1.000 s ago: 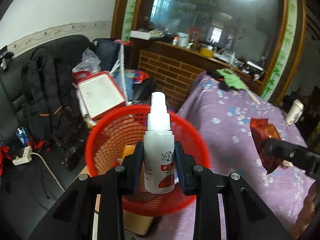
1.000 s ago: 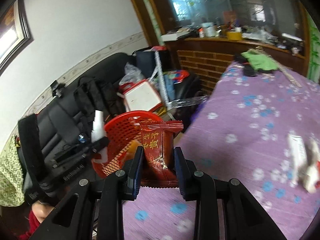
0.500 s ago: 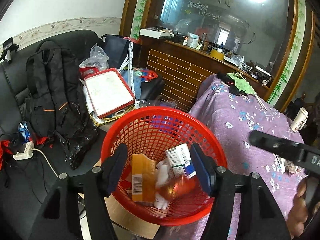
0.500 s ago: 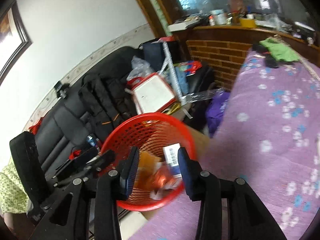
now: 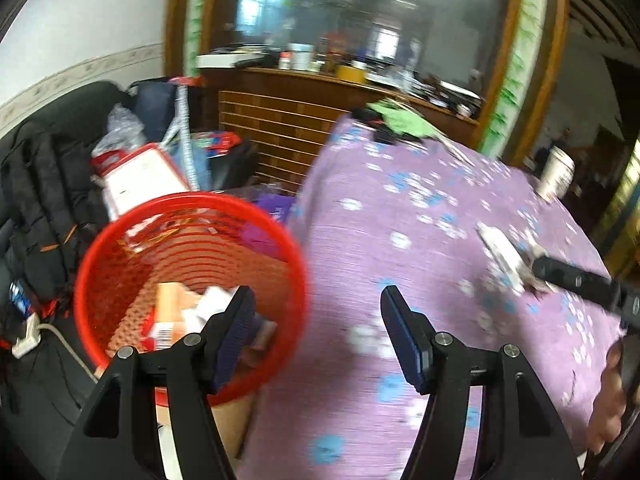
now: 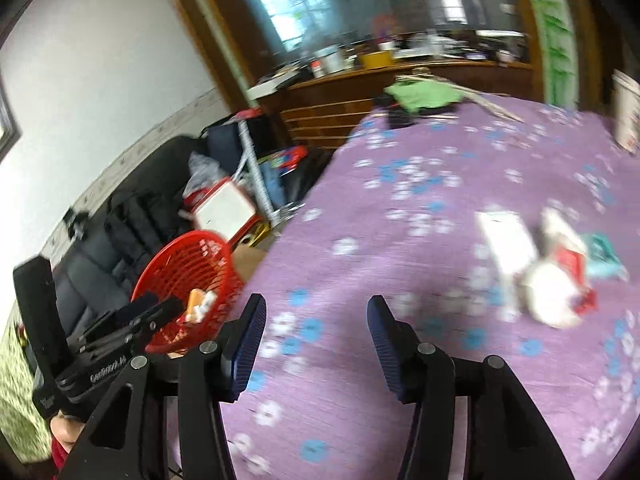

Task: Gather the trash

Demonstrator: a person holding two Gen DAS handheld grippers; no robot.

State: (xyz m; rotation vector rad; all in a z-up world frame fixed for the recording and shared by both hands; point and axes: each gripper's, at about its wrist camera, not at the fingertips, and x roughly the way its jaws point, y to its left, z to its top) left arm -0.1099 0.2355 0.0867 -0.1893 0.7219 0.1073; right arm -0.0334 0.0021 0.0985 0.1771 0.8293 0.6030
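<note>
Mostly blurred: litter pile [image 6: 548,264] on purple tablecloth [image 6: 420,184] indistinct

Almost nothing can be read here, because both views are blurred. In the right wrist view, the left tool [image 6: 158,308] has a line of white letters printed along its black arm, but the letters are too smeared to spell out with certainty. In the red basket [image 5: 120,248], an orange carton [image 5: 170,312] shows a white patch like a barcode label, not readable. The packets on the table [image 6: 400,240] carry print that is too blurred to read.
</note>
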